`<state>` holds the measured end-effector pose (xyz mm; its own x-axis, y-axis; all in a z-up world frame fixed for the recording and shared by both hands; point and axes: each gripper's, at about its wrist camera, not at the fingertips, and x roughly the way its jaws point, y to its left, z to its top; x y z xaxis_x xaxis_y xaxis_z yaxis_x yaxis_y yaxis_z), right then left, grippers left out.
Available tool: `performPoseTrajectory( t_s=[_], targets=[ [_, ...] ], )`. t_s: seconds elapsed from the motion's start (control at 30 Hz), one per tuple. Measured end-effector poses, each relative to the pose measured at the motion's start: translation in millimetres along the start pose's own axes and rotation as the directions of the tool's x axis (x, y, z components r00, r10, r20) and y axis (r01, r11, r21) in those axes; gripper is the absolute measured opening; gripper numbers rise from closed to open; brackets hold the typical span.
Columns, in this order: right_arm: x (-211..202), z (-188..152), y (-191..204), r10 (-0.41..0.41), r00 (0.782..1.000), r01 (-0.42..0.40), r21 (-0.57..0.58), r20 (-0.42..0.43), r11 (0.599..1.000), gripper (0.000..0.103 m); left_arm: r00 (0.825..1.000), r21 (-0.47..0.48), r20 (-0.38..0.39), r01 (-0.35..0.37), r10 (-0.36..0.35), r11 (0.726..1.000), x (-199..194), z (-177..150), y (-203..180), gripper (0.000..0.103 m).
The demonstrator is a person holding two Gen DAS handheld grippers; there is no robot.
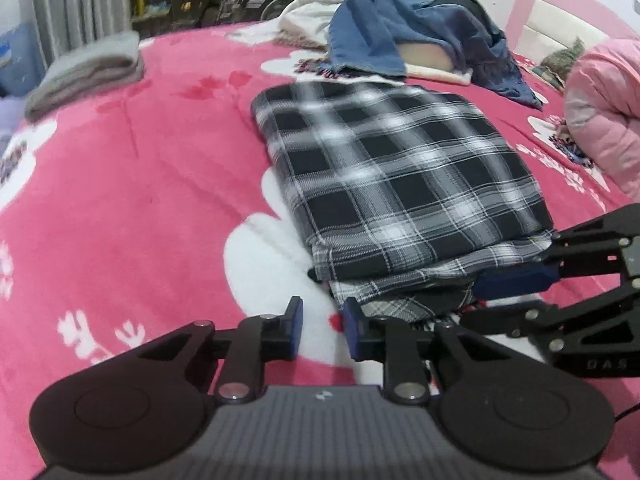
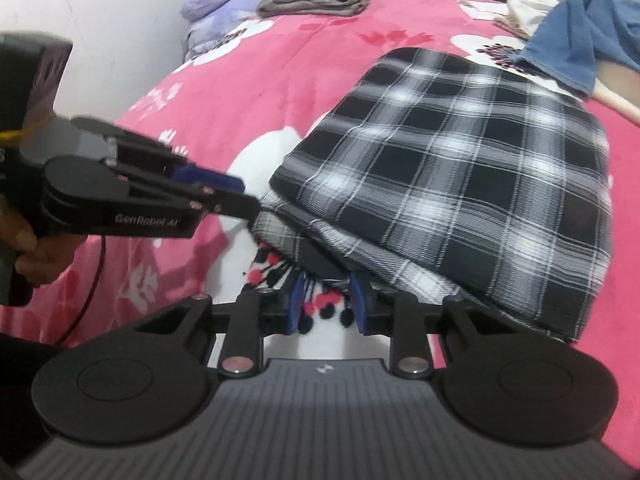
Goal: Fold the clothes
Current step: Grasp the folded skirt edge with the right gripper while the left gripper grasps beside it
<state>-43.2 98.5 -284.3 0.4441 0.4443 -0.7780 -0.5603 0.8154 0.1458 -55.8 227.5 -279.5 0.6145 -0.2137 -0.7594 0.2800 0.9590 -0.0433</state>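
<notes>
- Plaid shirt (image 1: 400,176) lies folded on pink floral blanket (image 1: 120,184), near edge facing both grippers.
- Left gripper (image 1: 322,320): fingers narrow, nothing pinched; hem just beside right pad.
- Right gripper (image 2: 326,304): narrow gap, empty, at near hem.
- Step, prob.: gripping near edge for next fold; needs both pads onto hem layers.

Upper left: you see grey curtains (image 1: 64,4).
Far right: your pink puffy jacket (image 1: 604,120).
Right-wrist view, top left: lilac jacket (image 2: 216,8).
</notes>
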Motion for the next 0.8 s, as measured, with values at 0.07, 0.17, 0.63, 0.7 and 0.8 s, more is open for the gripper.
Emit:
performPoseTrajectory(
  t_s=[0.07,0.17,0.63,0.7,0.8],
  targets=[
    [0.5,-3.2,-2.0,-0.006,1.0,0.007,0.029,-0.008,1.0,0.024,0.999,0.094,0.04,-0.012,0.008,0.996,-6.4,1.1,-12.0,0.028],
    [-3.3,-7.1,-11.9,-0.017,1.0,0.017,0.113,0.0,0.993,0.024,0.996,0.256,0.087,-0.024,0.002,0.966,-9.3,0.7,-34.8,0.036],
    [-16.2,-37.0,-109.9,0.148,0.965,-0.26,0.705,0.217,0.66,0.027,0.995,0.471,0.03,0.066,-0.09,0.88,15.5,11.3,-76.4,0.042],
    [-21.9,-35.4,-114.0,0.163,0.947,-0.316,0.709,0.277,0.631,0.027,0.996,0.484,0.019,0.071,-0.091,0.872,17.3,10.4,-78.4,0.044],
    [-19.8,-32.7,-116.5,0.165,0.943,-0.326,0.713,0.287,0.621,0.027,0.995,0.486,0.01,0.086,-0.104,0.87,19.2,12.7,-80.2,0.047]
  ],
)
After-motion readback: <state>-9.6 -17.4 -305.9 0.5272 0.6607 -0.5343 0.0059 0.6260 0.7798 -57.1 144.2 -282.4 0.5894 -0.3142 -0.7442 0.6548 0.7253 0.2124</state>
